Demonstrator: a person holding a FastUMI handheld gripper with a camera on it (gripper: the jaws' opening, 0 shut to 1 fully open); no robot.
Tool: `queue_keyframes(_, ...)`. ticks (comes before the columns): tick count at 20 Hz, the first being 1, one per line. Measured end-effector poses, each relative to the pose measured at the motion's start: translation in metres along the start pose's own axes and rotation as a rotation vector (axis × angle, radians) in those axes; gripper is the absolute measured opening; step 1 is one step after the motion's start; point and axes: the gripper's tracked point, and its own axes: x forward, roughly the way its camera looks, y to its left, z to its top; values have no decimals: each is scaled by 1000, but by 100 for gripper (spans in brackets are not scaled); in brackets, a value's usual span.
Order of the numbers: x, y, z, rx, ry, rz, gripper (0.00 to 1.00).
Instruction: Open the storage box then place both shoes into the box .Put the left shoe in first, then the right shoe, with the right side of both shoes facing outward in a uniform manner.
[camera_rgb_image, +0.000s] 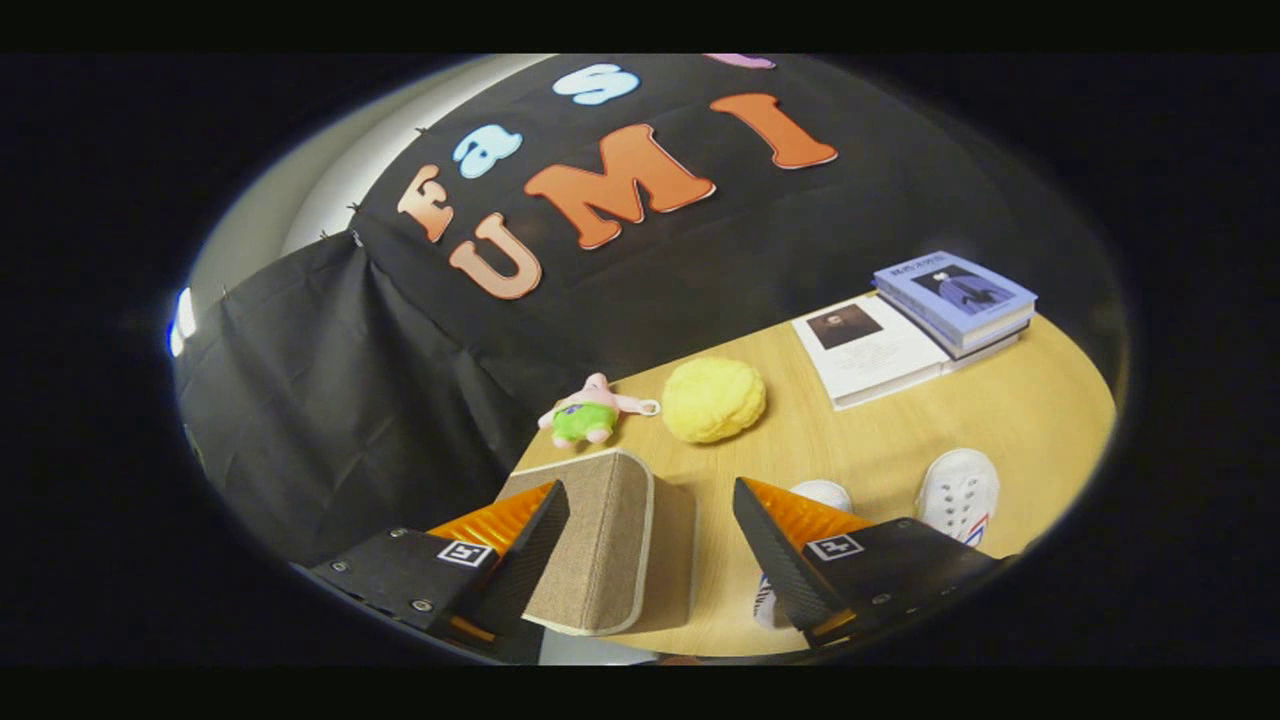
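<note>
A beige fabric storage box (600, 545) with a pale trim stands on the wooden table (900, 440), its lid down. My gripper (650, 520) hovers above it, open, with the box's corner in the gap close to the left finger (520, 545). Neither finger touches it as far as I can tell. Two white shoes lie to the right: one shoe (822, 494) is mostly hidden behind the right finger (790, 545), and the other shoe (958, 498), with a red and blue stripe, lies just beyond that finger.
A small pink plush toy (590, 412) with green shorts and a round yellow plush (713, 400) lie beyond the box near the table's far edge. A stack of books (915, 330) sits at the far right. The table's left edge drops off beside the box.
</note>
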Motion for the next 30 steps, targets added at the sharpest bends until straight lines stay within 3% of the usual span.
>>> queue_keyframes(8,22,17,-49,292,144,197,98)
queue_keyframes(21,46,20,-102,539,272,333,98)
queue_keyframes(30,43,35,-100,713,258,460,98)
